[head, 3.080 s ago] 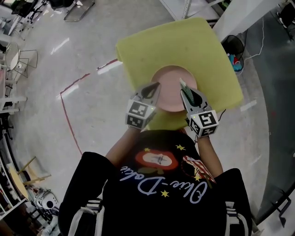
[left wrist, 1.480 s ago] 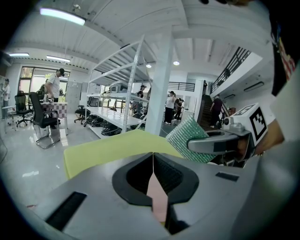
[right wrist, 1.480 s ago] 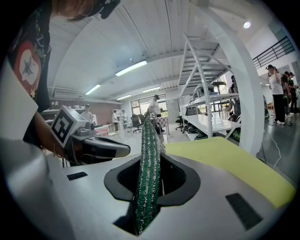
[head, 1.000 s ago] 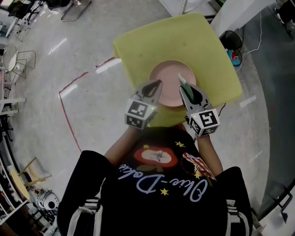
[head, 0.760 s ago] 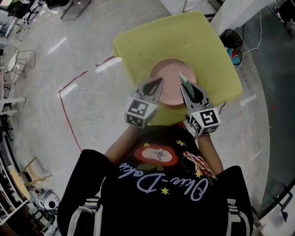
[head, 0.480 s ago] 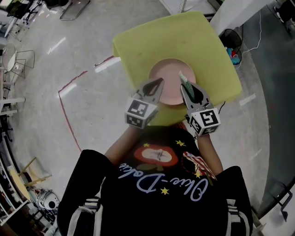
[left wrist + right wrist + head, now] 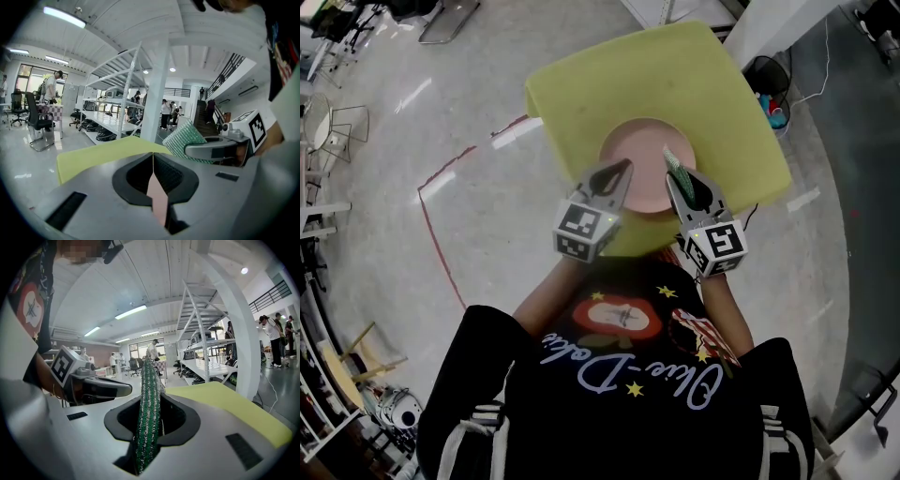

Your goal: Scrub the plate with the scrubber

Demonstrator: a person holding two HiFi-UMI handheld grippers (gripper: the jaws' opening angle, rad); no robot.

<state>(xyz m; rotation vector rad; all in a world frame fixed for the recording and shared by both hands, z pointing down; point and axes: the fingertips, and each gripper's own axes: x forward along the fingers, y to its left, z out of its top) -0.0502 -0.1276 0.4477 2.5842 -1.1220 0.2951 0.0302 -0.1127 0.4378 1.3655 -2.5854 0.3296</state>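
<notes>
Pink plate [image 7: 642,169] is lying on the yellow-green counter [image 7: 600,84], toward its near edge. Left claw [image 7: 624,167] is reaching in from the near left and is pinching the plate's rim: in the left gripper view the jaws are pressing together on a thin pink sliver of plate edge, with no gap showing. Right claw [image 7: 671,171] is coming in from the near right, jaws clamping on the green mesh scrubber [image 7: 672,165], which is standing on edge between them and is poking out past the tips. From the head view the scrubber is hanging over the plate's right side; whether it is touching the surface cannot be told. The two claws are sitting side by side, near each other, each showing in the other's view. Marker cubes [image 7: 581,232] are facing up toward the head camera. White shelving [image 7: 117,117] and people are standing in the background hall.
</notes>
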